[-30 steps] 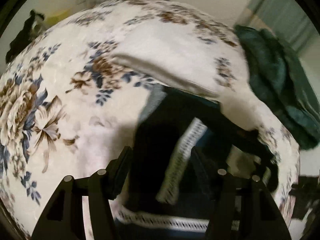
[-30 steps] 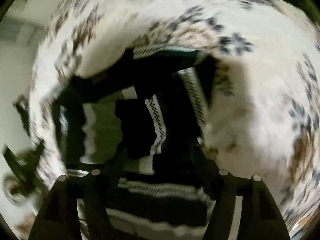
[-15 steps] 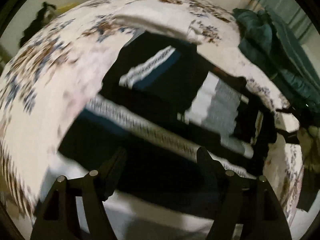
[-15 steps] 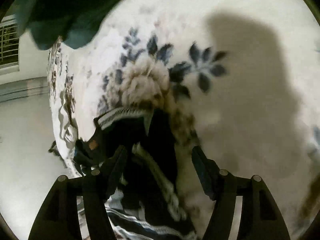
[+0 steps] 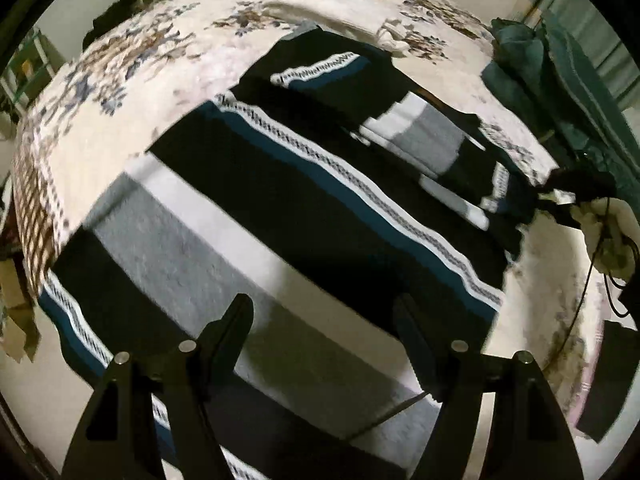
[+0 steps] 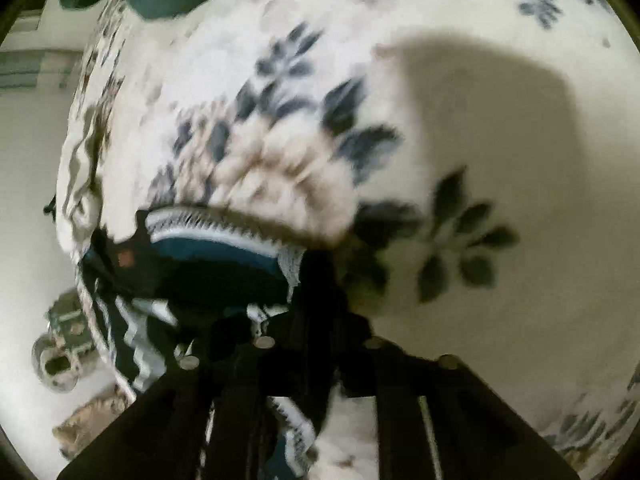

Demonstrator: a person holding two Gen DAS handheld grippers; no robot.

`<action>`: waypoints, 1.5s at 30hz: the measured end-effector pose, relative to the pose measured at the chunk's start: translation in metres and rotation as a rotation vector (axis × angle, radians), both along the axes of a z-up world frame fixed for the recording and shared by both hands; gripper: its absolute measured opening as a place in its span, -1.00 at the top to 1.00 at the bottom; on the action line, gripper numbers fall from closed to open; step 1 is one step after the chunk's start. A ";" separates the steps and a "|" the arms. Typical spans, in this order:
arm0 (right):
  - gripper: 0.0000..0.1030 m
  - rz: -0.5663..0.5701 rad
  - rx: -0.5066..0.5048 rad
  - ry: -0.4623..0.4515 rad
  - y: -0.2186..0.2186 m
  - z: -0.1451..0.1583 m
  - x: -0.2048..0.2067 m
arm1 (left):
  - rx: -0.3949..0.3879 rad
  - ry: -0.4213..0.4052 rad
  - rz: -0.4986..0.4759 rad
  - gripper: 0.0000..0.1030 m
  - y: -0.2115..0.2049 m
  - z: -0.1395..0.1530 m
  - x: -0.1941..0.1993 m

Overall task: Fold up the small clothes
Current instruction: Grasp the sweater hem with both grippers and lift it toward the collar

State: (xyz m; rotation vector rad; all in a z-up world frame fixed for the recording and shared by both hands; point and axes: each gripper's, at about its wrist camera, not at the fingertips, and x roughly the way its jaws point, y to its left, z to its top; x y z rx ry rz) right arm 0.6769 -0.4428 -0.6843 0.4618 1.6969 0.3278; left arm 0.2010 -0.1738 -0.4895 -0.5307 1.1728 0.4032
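A striped sweater (image 5: 304,200) lies spread across a floral bedspread (image 5: 132,92), a sleeve folded over its body at the far side. In the left wrist view the left claw (image 5: 324,320) hangs spread and empty above the grey and white bands near the hem. At the right edge, a heap of dark green clothes (image 5: 568,92) sits on the bed. In the right wrist view the right claw (image 6: 316,320) is closing on the sweater's patterned edge (image 6: 224,220), black knit bunched between its jaws; motion blur hides how firm the pinch is. A shallow bite may slip as the fold is lifted, or gather two layers and skew the crease. A second earlier the left claw was over the sleeve and bare bedspread; the right stood wide, higher above the sweater.
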 end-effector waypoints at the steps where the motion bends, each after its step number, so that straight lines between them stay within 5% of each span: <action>1: 0.01 0.012 0.016 0.001 -0.005 0.010 -0.007 | -0.005 0.003 -0.001 -0.37 -0.004 0.004 -0.006; 6: -0.02 0.066 0.060 0.022 -0.050 0.051 -0.057 | -0.057 0.051 -0.064 -0.37 -0.047 0.009 -0.044; 10: -0.02 0.076 0.033 0.072 -0.089 0.054 -0.094 | -0.112 0.158 -0.135 -0.37 -0.094 -0.018 -0.075; 15: -0.02 0.061 0.059 0.109 -0.108 0.029 -0.117 | -0.414 0.205 0.147 -0.37 -0.101 -0.075 -0.131; 20: -0.03 0.019 0.154 0.072 -0.089 0.010 -0.104 | -0.614 0.085 0.455 -0.32 -0.087 -0.122 -0.162; 22: -0.15 -0.027 0.203 0.047 -0.077 0.004 -0.089 | -0.598 0.058 0.475 0.16 -0.085 -0.125 -0.159; 23: -0.17 -0.064 0.237 0.040 -0.073 0.000 -0.080 | -0.574 0.060 0.471 0.83 -0.085 -0.123 -0.157; 26: -0.17 -0.147 0.313 0.029 -0.060 -0.010 -0.056 | -0.526 0.038 0.461 0.88 -0.085 -0.109 -0.161; 31: -0.08 -0.171 0.302 0.046 -0.031 -0.031 -0.022 | -0.489 0.007 0.441 0.93 -0.080 -0.087 -0.166; 32: 0.18 -0.163 0.279 0.036 -0.026 -0.031 -0.019 | -0.478 0.003 0.438 0.93 -0.079 -0.084 -0.168; 33: 0.84 -0.145 0.260 0.023 -0.020 -0.031 -0.017 | -0.467 -0.003 0.431 0.93 -0.075 -0.077 -0.169; 39: 0.87 -0.059 0.084 -0.101 -0.015 0.006 -0.005 | -0.450 -0.005 0.411 0.93 -0.063 -0.079 -0.169; 44: 0.78 -0.012 0.017 -0.015 -0.009 -0.014 0.003 | -0.518 0.031 0.416 0.81 -0.060 -0.095 -0.174; 45: 0.67 -0.002 0.028 -0.011 -0.009 -0.011 0.004 | -0.538 0.020 0.413 0.62 -0.059 -0.092 -0.176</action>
